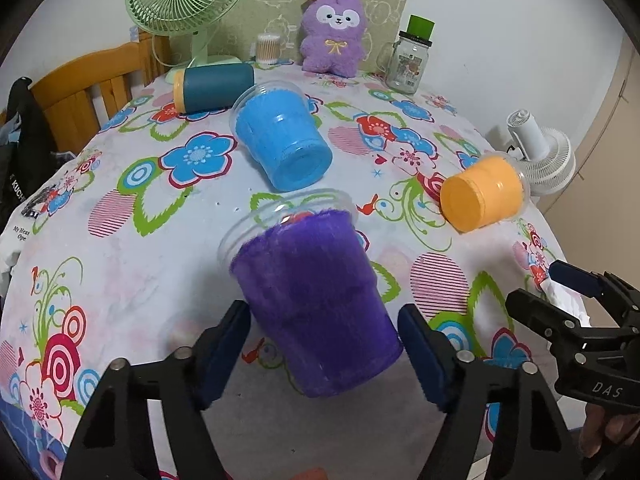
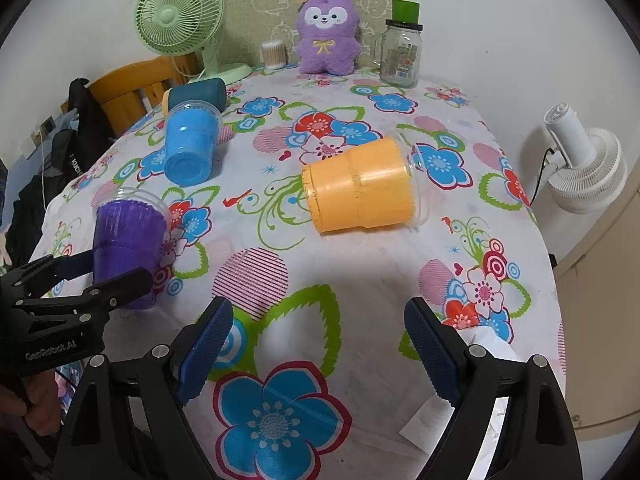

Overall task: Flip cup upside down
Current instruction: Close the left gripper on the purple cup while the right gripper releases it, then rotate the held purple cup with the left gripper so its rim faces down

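Observation:
A purple cup (image 1: 312,304) lies on its side on the flowered tablecloth, base toward me, clear rim pointing away. My left gripper (image 1: 322,352) is open, its blue pads on either side of the cup's base end with a gap on each side. The cup also shows in the right wrist view (image 2: 128,248) with the left gripper (image 2: 108,276) around it. A blue cup (image 1: 282,140) and an orange cup (image 1: 482,194) also lie on their sides. My right gripper (image 2: 318,348) is open and empty over the cloth, short of the orange cup (image 2: 360,186).
A dark teal tumbler (image 1: 214,86) lies at the back left. A green fan (image 1: 186,4), a purple plush toy (image 1: 334,34) and a glass jar (image 1: 410,60) stand along the back wall. A white fan (image 2: 584,168) stands off the table's right edge. A wooden chair (image 1: 92,88) is at the left.

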`<state>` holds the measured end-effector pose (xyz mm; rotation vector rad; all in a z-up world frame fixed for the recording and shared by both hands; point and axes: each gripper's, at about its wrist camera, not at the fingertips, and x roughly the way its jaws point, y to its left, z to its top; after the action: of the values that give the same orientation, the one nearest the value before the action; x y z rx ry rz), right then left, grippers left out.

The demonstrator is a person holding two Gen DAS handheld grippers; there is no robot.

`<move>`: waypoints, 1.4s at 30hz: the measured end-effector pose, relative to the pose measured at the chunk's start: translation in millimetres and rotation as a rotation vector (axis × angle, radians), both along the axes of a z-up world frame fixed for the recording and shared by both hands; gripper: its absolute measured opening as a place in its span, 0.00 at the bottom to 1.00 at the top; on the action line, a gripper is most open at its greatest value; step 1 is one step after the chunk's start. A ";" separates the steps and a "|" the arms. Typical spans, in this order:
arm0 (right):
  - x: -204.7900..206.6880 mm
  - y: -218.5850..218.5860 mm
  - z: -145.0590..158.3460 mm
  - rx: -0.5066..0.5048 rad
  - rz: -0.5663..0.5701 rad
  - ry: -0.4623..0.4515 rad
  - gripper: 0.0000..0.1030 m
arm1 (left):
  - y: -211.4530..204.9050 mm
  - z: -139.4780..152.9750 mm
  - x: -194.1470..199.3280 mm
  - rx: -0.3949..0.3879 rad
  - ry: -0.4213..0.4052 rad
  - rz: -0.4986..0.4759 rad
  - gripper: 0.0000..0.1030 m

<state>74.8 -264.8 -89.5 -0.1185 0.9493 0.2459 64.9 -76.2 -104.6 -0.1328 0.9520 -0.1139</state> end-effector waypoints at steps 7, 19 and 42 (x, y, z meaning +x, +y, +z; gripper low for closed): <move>-2.1 3.1 1.0 -0.002 0.003 -0.006 0.87 | 1.8 6.7 -5.4 0.002 -0.021 -0.012 0.66; -9.9 15.2 7.7 -0.006 0.031 -0.021 0.87 | 13.5 34.8 -17.6 0.011 -0.099 0.002 0.59; -7.9 18.9 3.0 -0.020 0.025 -0.002 0.87 | 20.5 -9.3 -3.9 0.058 0.005 -0.033 0.58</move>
<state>66.9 -245.9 -86.5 -0.1488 0.9488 0.2594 61.0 -55.7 -114.0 -0.0639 0.9614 -0.1168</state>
